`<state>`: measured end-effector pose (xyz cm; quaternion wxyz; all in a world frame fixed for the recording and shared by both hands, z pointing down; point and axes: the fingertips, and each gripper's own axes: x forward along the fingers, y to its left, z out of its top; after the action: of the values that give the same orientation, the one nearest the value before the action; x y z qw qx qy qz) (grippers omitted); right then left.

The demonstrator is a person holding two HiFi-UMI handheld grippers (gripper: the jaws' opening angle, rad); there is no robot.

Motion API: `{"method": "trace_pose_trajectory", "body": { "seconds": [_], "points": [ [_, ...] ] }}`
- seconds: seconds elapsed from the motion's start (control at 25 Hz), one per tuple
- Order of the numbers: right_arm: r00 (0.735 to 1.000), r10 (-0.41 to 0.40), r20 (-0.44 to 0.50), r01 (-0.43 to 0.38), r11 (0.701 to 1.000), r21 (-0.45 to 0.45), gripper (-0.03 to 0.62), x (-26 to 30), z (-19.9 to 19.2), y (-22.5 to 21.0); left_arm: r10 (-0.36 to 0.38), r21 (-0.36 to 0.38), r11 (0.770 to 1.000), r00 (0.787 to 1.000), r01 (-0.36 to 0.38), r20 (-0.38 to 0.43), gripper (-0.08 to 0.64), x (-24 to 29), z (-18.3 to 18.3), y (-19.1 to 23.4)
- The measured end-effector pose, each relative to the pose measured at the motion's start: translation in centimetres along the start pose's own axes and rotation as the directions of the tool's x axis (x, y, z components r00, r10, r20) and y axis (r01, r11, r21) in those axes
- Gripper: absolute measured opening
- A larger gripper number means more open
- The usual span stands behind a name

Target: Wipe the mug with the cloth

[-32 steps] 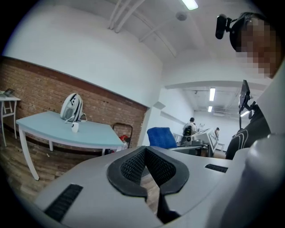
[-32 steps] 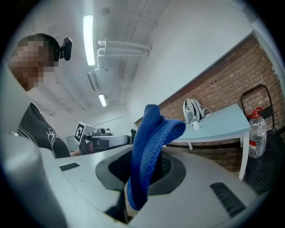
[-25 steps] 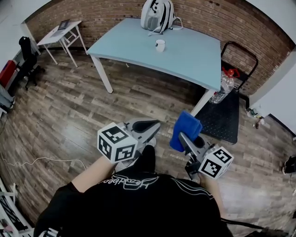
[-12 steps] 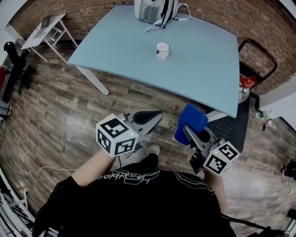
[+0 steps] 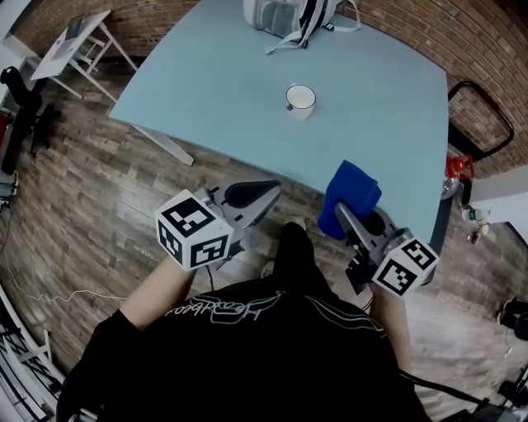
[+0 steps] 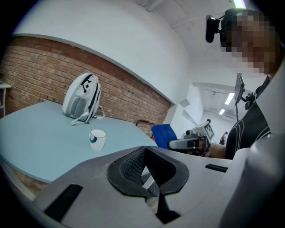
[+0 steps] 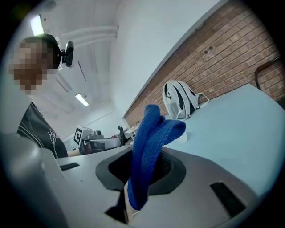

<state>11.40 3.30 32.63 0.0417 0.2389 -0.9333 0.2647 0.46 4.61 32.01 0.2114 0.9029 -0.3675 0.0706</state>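
Well, both of my tools are short of the work. My left gripper (image 5: 262, 192) is clenched on nothing, its pads pressed together with only air ahead of them. My right gripper (image 5: 346, 222) is clamped on the blue cloth (image 5: 351, 191), which stands up out of the jaws in a loose fold.

The trouble I expect comes from the mug (image 5: 300, 100) standing free on the smooth, pale blue table (image 5: 206, 91). If I press the cloth against it from one side with nothing bracing the other, I judge it will slide or tip over. My left jaws would have to open and steady it first, and a shut gripper nudging its wall could knock it away just as easily. The cloth is a second worry: it seems pinched only near its lower end, so a hard rub could drag it out of the pads or fold it over, leaving bare gripper against the mug.

The mug sits upright toward the middle of the table, well apart from both sets of jaws, on the far side of them. It lies ahead and a little right of the left jaws, and ahead and left of the right jaws. Farther still, a grey and white backpack (image 5: 285, 12) rests at the table's far edge. My left jaws hang over the wooden floor near the table's near edge, and the cloth reaches just over that edge.
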Motion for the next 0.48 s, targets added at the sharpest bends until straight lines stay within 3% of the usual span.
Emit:
{"method": "trace_pose_trajectory", "body": {
  "seconds": [0.32, 0.48],
  "points": [
    [0.998, 0.057, -0.029, -0.057, 0.998, -0.004, 0.061, 7.3, 5.7, -8.2, 0.099, -0.041, 0.994, 0.995, -0.099, 0.010, 0.006, 3.3, 2.9, 9.8],
    [0.995, 0.082, -0.061, -0.083, 0.997, -0.010, 0.061, 11.0, 7.9, -12.3, 0.114, -0.059, 0.992, 0.994, -0.114, -0.006, 0.006, 5.7, 3.8, 14.0]
  ]
}}
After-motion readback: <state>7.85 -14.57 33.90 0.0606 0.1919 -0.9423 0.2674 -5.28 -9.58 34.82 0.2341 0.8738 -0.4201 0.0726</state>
